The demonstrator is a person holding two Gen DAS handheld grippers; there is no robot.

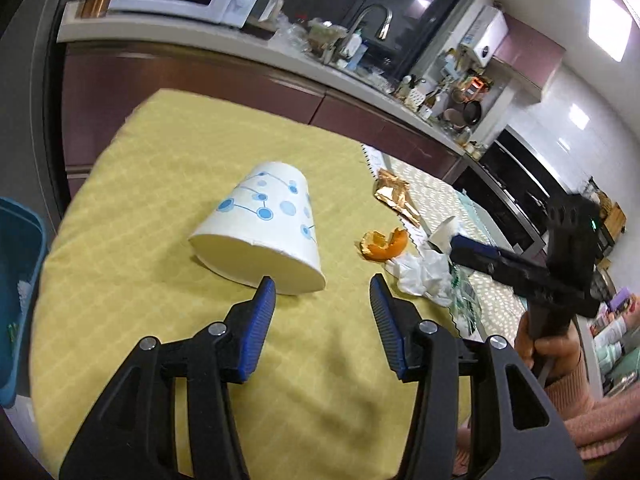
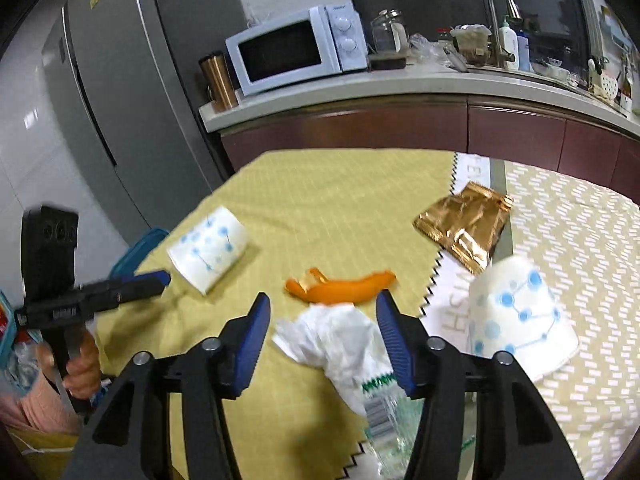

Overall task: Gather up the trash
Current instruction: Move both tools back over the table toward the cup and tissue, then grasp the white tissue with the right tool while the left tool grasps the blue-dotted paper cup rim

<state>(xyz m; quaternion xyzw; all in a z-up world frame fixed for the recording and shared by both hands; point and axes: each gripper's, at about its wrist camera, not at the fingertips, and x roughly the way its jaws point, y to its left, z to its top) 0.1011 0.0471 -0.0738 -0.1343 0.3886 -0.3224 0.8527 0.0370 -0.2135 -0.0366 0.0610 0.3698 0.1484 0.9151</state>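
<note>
A white paper cup with blue dots [image 1: 260,228] lies on its side on the yellow cloth, just beyond my open, empty left gripper [image 1: 322,290]; it also shows in the right wrist view [image 2: 208,248]. My right gripper [image 2: 322,308] is open and empty over a crumpled white tissue [image 2: 336,344], with an orange peel [image 2: 340,286] just beyond. A second dotted cup [image 2: 520,328] lies at the right. A gold foil wrapper [image 2: 464,226] lies further back. A clear plastic wrapper [image 2: 390,412] lies under the tissue.
A blue bin [image 1: 18,280] stands off the table's left edge. A kitchen counter with a microwave [image 2: 296,50] and sink runs behind the table. A patterned cloth [image 2: 580,248] covers the table's right part. A fridge [image 2: 100,80] stands at the left.
</note>
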